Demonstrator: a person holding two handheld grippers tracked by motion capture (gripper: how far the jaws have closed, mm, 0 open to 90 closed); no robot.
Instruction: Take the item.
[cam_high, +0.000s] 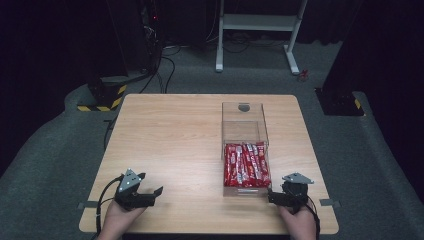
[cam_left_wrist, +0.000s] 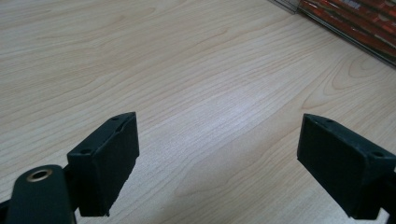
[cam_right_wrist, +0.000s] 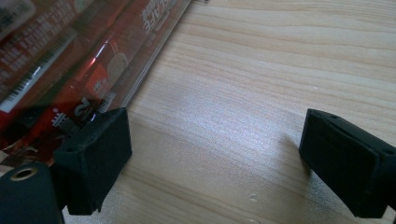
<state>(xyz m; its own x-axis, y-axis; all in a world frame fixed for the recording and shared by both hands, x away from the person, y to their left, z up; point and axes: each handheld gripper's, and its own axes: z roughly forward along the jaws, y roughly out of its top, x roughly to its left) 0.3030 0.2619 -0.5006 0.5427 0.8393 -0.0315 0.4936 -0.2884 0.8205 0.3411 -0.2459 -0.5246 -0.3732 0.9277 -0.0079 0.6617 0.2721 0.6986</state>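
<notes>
From the high view, a clear box (cam_high: 244, 150) sits on the right side of the table (cam_high: 170, 145), running from near to far. Red packets (cam_high: 246, 165) fill its near end. The right gripper (cam_high: 278, 196) is just beside that near end. The left gripper (cam_high: 151, 194) is well apart from it.

In the left gripper view, its jaws are wide apart over bare wood, with the box far right.

In the right gripper view, its jaws are wide apart, holding nothing. The red packets (cam_right_wrist: 70, 60) lie close on the left, so I think the right hand is nearer.
</notes>
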